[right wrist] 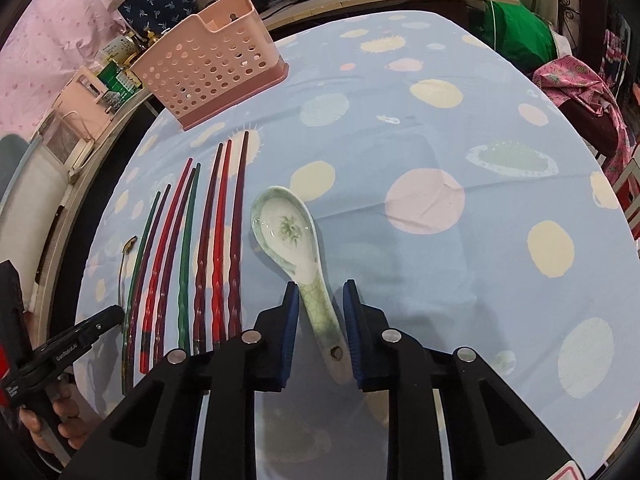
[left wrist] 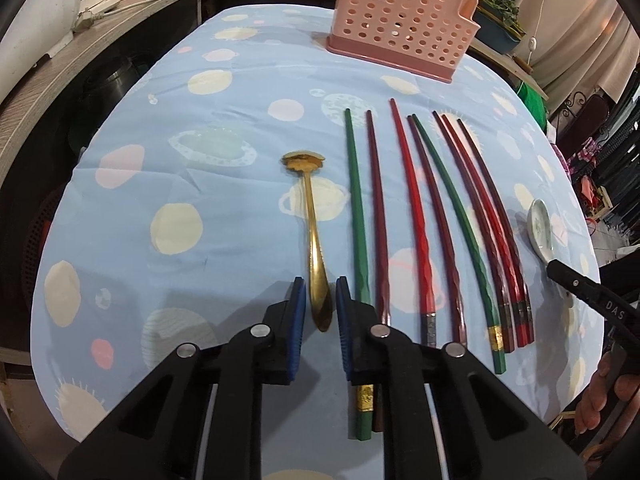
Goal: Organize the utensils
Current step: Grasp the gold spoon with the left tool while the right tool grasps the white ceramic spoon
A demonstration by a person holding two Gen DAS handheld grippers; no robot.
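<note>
Below, left claw (left wrist: 320,300) apart around gold spoon (left wrist: 316,240); right claw (right wrist: 320,308) apart around crackle-glazed ceramic spoon (right wrist: 296,244); chopsticks (left wrist: 416,220) between.

Left gripper (left wrist: 320,284) is standing with jaws apart, straddling the gold spoon (left wrist: 314,240) handle; a green chopstick (left wrist: 357,216) is lying just beside its right pad, at 1 o'clock.

Row of chopsticks (left wrist: 440,220) is fanning from 12 to 3 o'clock, closely packed, narrow gaps only.

Bare tablecloth (left wrist: 180,200) is running wide from 9 to 11 o'clock.

Pink holder (left wrist: 396,20) is blocking the far edge at 12 to 1 o'clock.

Right gripper (right wrist: 320,292) is straddling the ceramic spoon (right wrist: 296,236) handle, jaws apart; chopsticks (right wrist: 216,240) are crowding 9 to 11 o'clock. Cloth is lying bare from 12 to 3 o'clock.

Pink holder (right wrist: 208,68) is sitting at 11 o'clock.
</note>
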